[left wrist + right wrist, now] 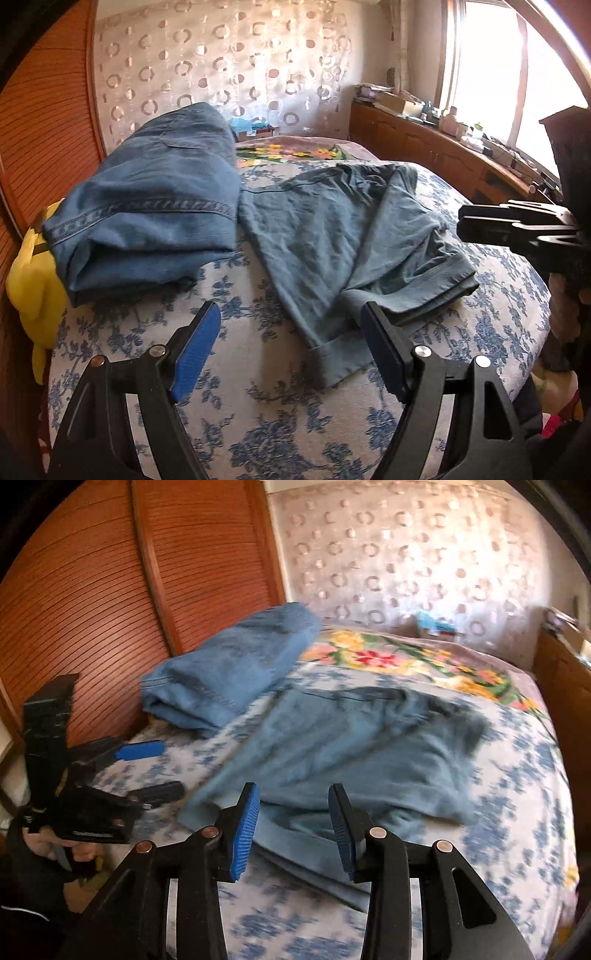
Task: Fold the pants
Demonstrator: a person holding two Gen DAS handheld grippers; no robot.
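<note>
Grey-blue pants (332,236) lie loosely spread on the floral bed sheet (266,413), with the leg cuffs toward me; they also show in the right wrist view (351,746). My left gripper (291,343) is open and empty, hovering just before the near cuff (340,358). My right gripper (293,823) is open and empty above the pants' near edge. The right gripper also shows at the right edge of the left wrist view (517,225), and the left gripper at the left of the right wrist view (147,771).
A folded pile of blue denim (147,206) lies on the bed's left side, next to a yellow plush toy (33,288). A slatted wooden door (92,583) stands at left. A wooden sideboard with clutter (443,140) runs under the window at right.
</note>
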